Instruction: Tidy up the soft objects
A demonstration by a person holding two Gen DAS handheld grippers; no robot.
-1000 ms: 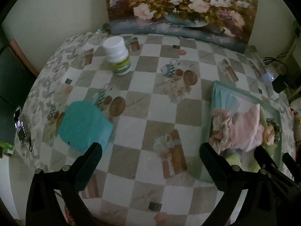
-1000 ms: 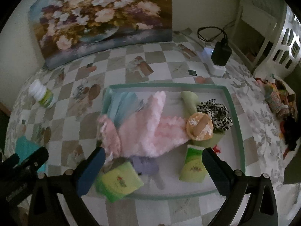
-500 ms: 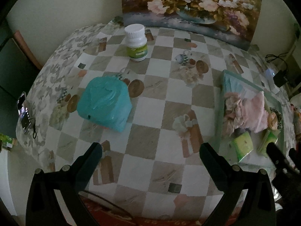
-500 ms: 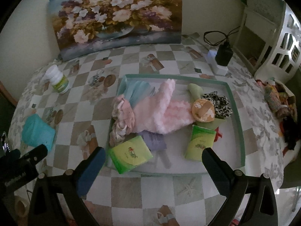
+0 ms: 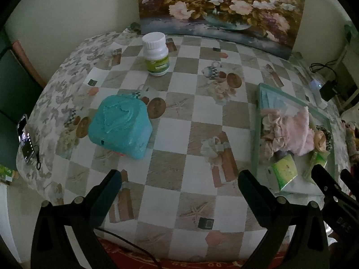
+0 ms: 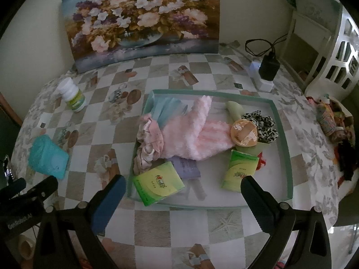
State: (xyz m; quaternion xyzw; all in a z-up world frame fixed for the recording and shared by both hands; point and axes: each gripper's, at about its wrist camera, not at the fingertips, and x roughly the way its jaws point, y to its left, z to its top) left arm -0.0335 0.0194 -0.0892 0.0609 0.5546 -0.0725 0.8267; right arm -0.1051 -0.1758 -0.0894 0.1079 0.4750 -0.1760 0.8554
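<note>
Teal pouch [image 5: 120, 124] alone on worktop [image 5: 202, 139], 9 o'clock of tray [image 6: 283, 134]. Left gripper [image 5: 179, 186], right gripper [image 6: 182, 189]: fingers apart, empty. Step: collecting last stray. Next: left closes on pouch.

The only clearly readable text is "GenRobot.AI", printed in pale letters on the body of the left gripper [image 6: 22, 218] in the right wrist view. Labels on the white pill bottle [image 5: 156, 55] and the green tissue packs [image 6: 158, 182] are too blurred to read.

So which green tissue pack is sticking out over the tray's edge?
The left green tissue pack: its corner overhangs the tray front rim. The right green tissue pack lies fully inside.
</note>
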